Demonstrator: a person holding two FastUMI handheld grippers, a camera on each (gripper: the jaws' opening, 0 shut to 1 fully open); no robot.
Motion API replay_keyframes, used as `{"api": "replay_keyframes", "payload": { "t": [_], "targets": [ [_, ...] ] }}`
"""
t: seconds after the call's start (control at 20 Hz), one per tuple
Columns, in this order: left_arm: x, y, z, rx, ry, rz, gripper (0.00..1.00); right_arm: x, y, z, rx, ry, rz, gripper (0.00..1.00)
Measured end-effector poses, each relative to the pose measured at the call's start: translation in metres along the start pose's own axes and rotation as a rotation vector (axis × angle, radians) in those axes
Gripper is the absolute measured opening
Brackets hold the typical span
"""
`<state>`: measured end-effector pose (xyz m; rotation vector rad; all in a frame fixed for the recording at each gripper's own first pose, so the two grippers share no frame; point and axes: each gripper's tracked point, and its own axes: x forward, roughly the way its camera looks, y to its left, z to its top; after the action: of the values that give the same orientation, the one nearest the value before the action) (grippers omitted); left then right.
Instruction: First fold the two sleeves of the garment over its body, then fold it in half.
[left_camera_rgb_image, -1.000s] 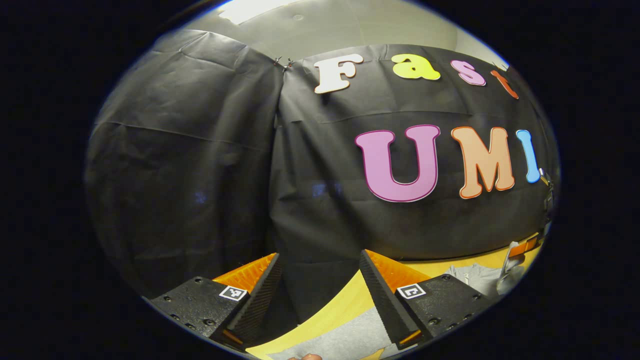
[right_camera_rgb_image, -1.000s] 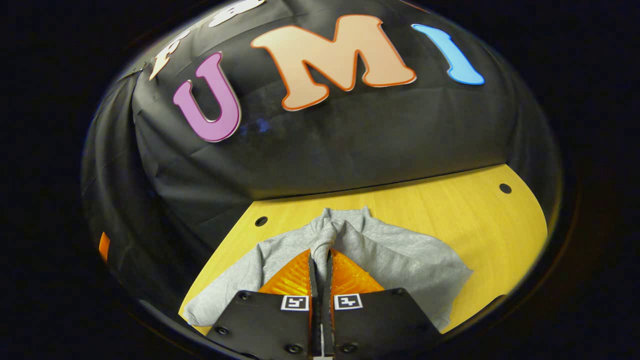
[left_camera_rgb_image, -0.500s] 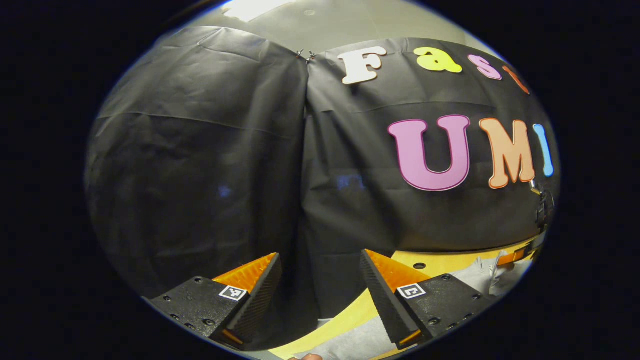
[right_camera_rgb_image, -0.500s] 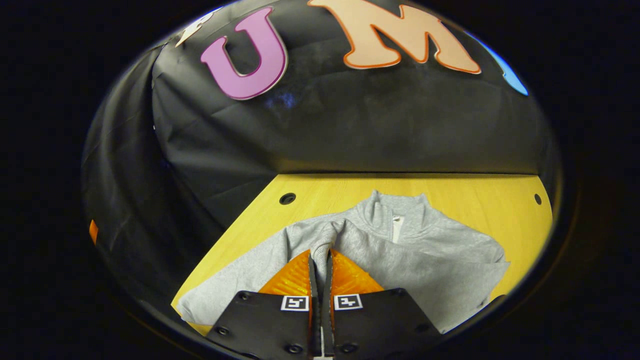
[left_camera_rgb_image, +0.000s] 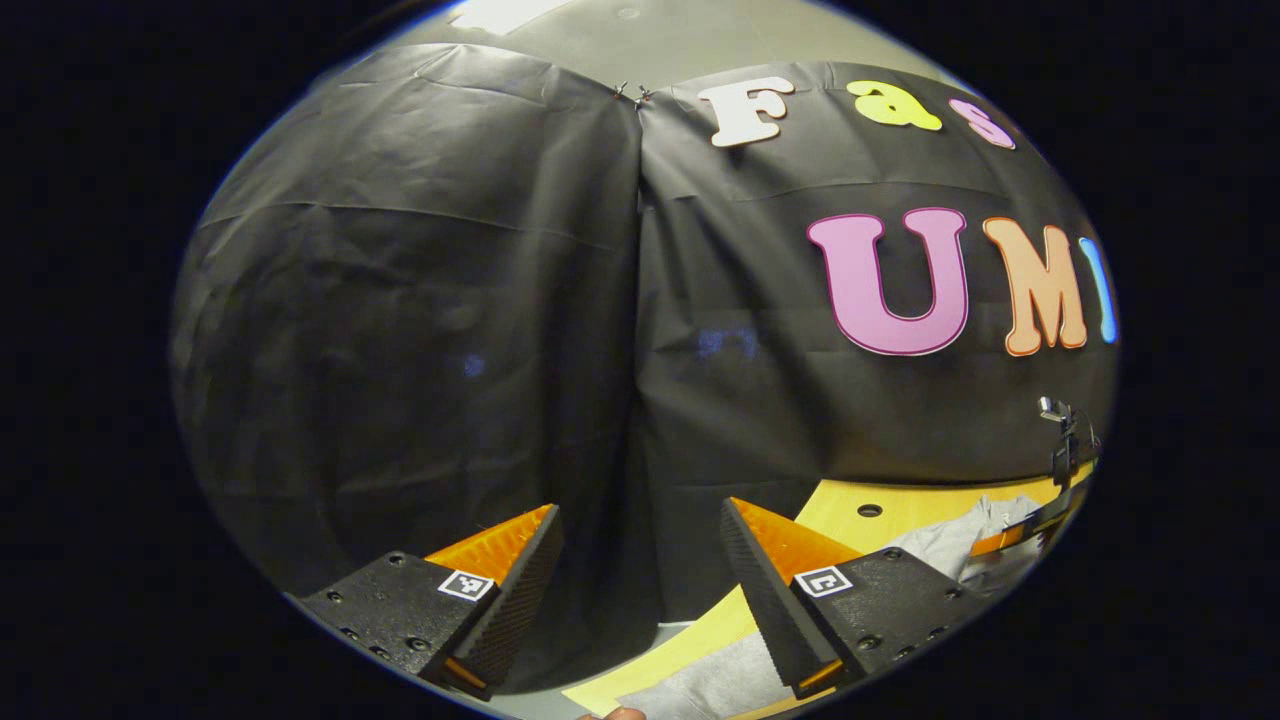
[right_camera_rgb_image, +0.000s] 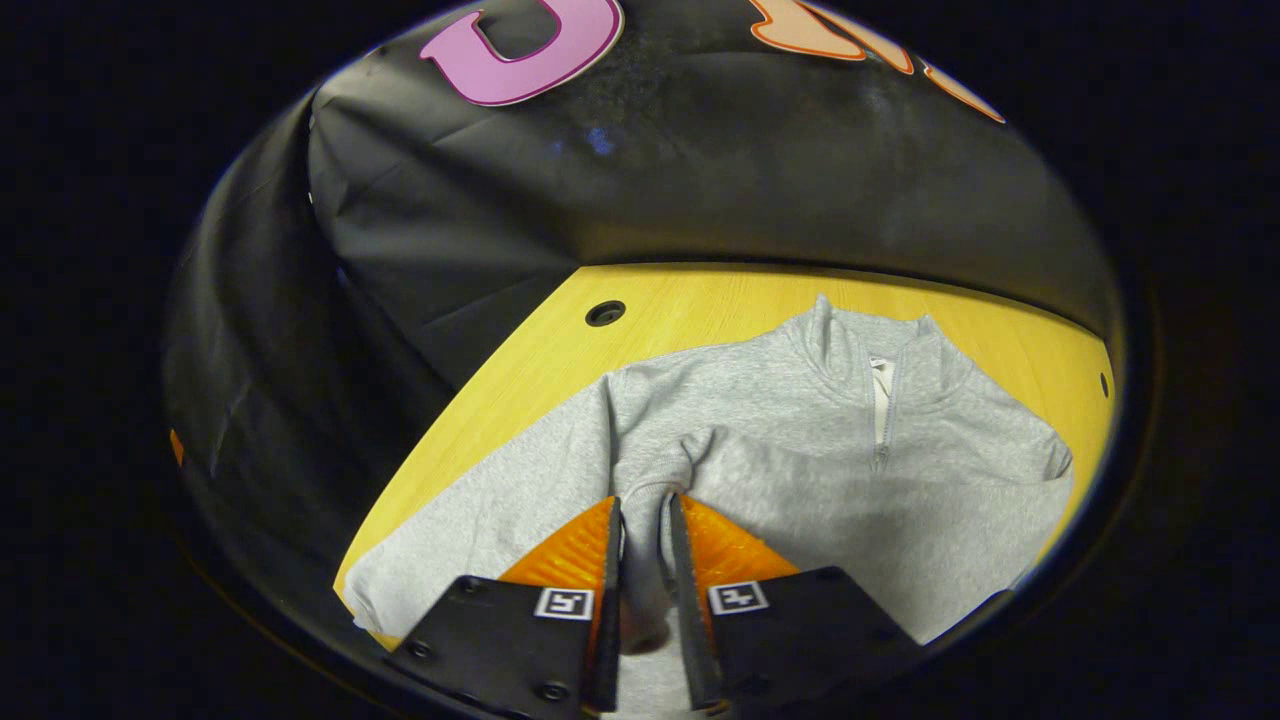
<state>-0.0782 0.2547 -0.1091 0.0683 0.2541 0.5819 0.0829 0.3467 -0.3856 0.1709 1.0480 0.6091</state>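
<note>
A grey zip-neck sweatshirt (right_camera_rgb_image: 800, 440) lies flat on the yellow wooden table (right_camera_rgb_image: 700, 295), collar toward the booth wall. One sleeve (right_camera_rgb_image: 770, 480) lies folded across its body. The end of this sleeve sits between the slightly parted fingers of my right gripper (right_camera_rgb_image: 642, 498), low over the garment's middle. The other sleeve (right_camera_rgb_image: 480, 510) stretches toward the table's near left corner. My left gripper (left_camera_rgb_image: 638, 507) stands wide open with nothing in it, by the table's edge, facing the black wall. Grey fabric (left_camera_rgb_image: 720, 680) shows under its right finger.
A round hole (right_camera_rgb_image: 605, 313) is in the table near the back left of the garment, and a smaller one (right_camera_rgb_image: 1103, 385) at the far right. The black cloth wall closes off the back and left. A person's fingertip (left_camera_rgb_image: 612, 713) shows at the bottom of the left gripper view.
My right gripper has tipped down over the garment and its fingers have parted a little around the sleeve end. My left gripper has swung left, staying open.
</note>
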Motion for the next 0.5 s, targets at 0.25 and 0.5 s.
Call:
{"api": "replay_keyframes", "payload": {
  "t": [0.25,0.5],
  "targets": [
    [-0.001,-0.011,-0.037,0.024,0.063,-0.025,0.96,-0.023,0.001,0.015,-0.008,-0.065,0.024,0.99],
    [-0.004,-0.023,-0.076,-0.009,0.146,-0.070,0.93,-0.055,-0.014,0.024,-0.101,-0.137,-0.008,0.99]
  ]
}}
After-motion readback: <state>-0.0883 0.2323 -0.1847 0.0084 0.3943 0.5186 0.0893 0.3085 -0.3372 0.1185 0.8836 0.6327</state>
